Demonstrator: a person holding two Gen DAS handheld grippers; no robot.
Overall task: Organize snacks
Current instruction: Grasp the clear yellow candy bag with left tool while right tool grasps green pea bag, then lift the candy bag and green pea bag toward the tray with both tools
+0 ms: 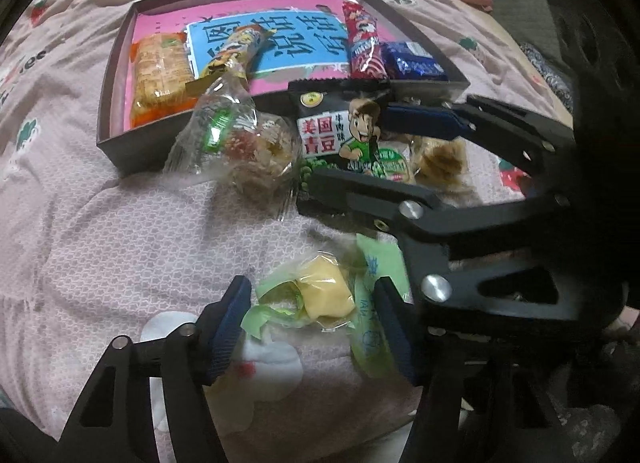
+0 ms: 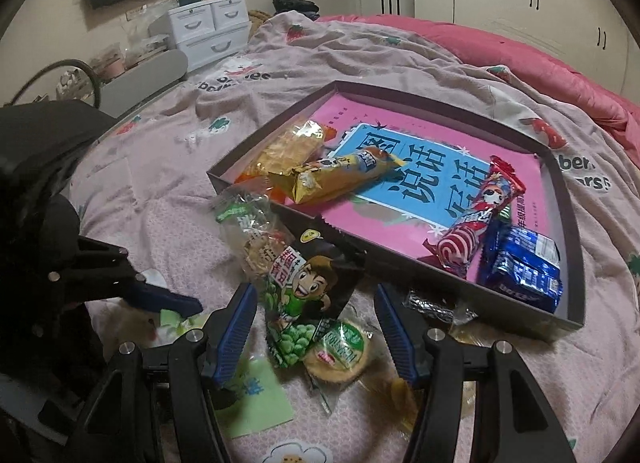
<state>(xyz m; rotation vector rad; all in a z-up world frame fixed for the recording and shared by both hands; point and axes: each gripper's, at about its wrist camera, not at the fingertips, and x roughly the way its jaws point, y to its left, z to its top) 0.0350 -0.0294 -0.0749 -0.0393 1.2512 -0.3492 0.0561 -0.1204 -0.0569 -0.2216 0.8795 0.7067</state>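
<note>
A dark shallow box (image 1: 105, 103) (image 2: 576, 223) with a pink and blue liner lies on the bed. It holds an orange cracker pack (image 1: 160, 71), a yellow snack bar (image 2: 336, 175), a red candy bar (image 2: 476, 215) and a blue packet (image 2: 520, 271). My left gripper (image 1: 310, 323) is open around a green-wrapped yellow cake (image 1: 324, 295) on the bedding. My right gripper (image 2: 316, 327) (image 1: 352, 143) is open around a black green-pea bag (image 2: 308, 295) (image 1: 340, 131). A clear cookie bag (image 1: 236, 143) lies by the box's front wall.
Round cookies in clear wrap (image 2: 340, 355) and a green paper (image 2: 256, 399) lie under my right gripper. The pink strawberry-print bedspread (image 1: 100, 243) is rumpled. A red quilt (image 2: 520, 51), white drawers (image 2: 208, 31) and wardrobes stand beyond.
</note>
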